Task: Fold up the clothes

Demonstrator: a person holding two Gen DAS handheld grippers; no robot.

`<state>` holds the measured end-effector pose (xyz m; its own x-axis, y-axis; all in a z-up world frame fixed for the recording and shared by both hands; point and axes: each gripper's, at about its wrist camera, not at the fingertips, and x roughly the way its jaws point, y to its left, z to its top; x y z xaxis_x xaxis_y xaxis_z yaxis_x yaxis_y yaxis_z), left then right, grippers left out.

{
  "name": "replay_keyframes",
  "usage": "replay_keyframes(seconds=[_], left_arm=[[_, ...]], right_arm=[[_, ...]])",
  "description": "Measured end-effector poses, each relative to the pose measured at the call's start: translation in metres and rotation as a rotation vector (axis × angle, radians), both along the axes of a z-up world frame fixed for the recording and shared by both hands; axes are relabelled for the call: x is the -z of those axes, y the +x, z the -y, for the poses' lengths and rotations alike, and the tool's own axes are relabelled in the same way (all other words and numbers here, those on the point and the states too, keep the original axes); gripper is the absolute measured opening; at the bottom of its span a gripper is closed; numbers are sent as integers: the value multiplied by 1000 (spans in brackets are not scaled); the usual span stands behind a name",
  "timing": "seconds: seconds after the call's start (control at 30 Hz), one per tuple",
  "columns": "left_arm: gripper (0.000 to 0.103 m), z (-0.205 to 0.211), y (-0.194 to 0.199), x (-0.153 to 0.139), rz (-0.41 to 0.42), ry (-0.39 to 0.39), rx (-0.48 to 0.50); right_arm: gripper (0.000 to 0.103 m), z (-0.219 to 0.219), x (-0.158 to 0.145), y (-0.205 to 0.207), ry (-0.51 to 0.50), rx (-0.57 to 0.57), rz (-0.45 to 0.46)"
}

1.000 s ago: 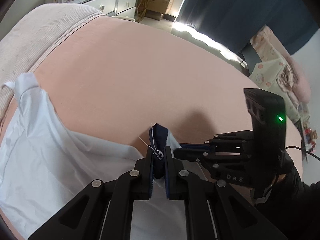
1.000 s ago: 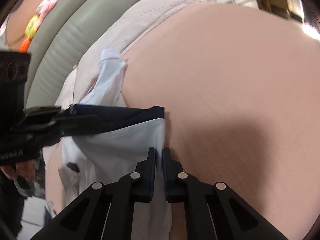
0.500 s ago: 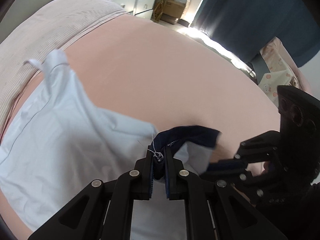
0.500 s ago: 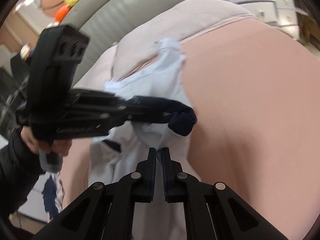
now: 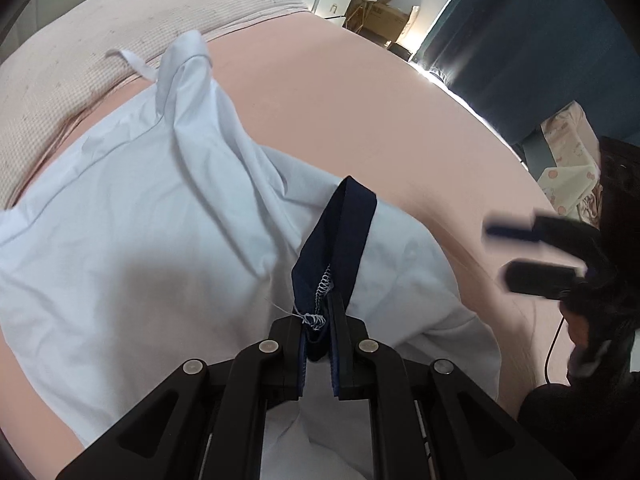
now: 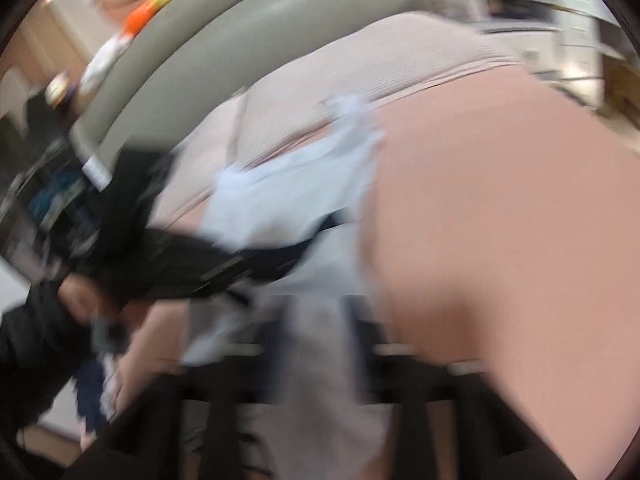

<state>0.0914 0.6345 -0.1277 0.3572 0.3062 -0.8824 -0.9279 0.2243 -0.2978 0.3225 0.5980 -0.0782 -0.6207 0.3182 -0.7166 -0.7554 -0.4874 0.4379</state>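
Clothes here means one pale blue cotton shirt point(image 5: 168, 240) with a dark navy trimmed cuff point(image 5: 340, 248), lying crumpled and part-folded on the smooth salmon-pink bedsheet point(image 5: 360, 100). Pinched between the pads of the left gripper point(image 5: 318, 344), whose black jaws stand almost together, is the stitched end of that navy cuff, white overlock thread showing just above the fingertips; the gripper tilts steeply downward over the shirt, and the cuff band stands up from it, lifted off the pale fabric. Off to the right in the left wrist view sits the right gripper point(image 5: 536, 256), blurred, its two black fingers point(image 5: 516, 232) spread well apart with nothing between them, just clear of the shirt's edge and over bare sheet; its jaws have just been opening. A dark-sleeved hand point(image 5: 588, 320) holds it from behind. The right wrist view is heavily smeared: its own fingers are only dark streaks at the bottom, pale blue cloth lying between them, and the other hand point(image 6: 80, 300), in a black sleeve, reaches in from the left above the shirt. Beyond the shirt's collar end lies a beige waffle-textured blanket point(image 5: 100, 40), and past the bed hangs a dark blue curtain point(image 5: 540, 40).
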Motion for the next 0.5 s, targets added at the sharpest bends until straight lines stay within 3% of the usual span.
replay_keyframes(seconds=[0.03,0.13,0.27,0.37,0.5], left_arm=[[7,2,0,1,1,2,-1],[7,6,0,2,-1,1,-2],[7,11,-1,4,14,-4,-11],[8,15,0,5,15,-8,-12],[8,22,1,6,14,-14,-12]], right_arm=[[95,-2,4,8,-5,27,5],[95,-8,23,18,-72,29,-68],[95,-7,42,1,-94,-1,-92],[94,-4,53,-24,-117,-59,-81],[90,-8,62,-43,-141,-40,-8]])
